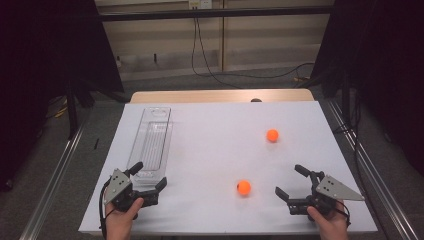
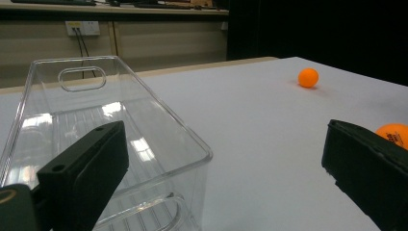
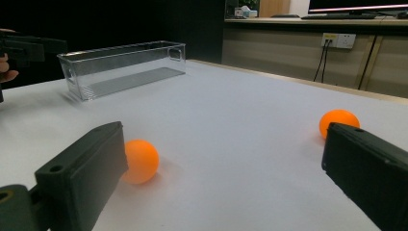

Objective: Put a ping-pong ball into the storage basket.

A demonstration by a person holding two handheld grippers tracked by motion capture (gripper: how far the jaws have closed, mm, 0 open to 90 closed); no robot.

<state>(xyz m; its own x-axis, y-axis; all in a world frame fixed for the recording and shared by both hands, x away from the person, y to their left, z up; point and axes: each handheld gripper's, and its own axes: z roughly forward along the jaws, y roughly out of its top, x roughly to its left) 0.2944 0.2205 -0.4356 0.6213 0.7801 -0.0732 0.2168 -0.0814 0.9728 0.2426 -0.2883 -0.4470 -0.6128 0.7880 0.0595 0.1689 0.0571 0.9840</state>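
Two orange balls lie on the white table: the near ball (image 1: 243, 187) (image 3: 140, 161) at front centre, the far ball (image 1: 272, 135) (image 2: 308, 77) (image 3: 338, 121) right of centre. A long clear plastic bin (image 1: 151, 144) (image 2: 120, 125) (image 3: 122, 67) stands empty at the left. My left gripper (image 1: 148, 175) (image 2: 216, 163) rests open at the bin's near end, nothing between its jaws. At the front right my right gripper (image 1: 291, 181) (image 3: 221, 168) is open too, just right of the near ball and apart from it.
The table's front edge (image 1: 225, 232) runs just under both hands. Metal rails (image 1: 55, 170) flank the table on the floor. Cables (image 1: 210, 70) hang down the back wall. Dark curtains (image 1: 45, 50) stand at both sides.
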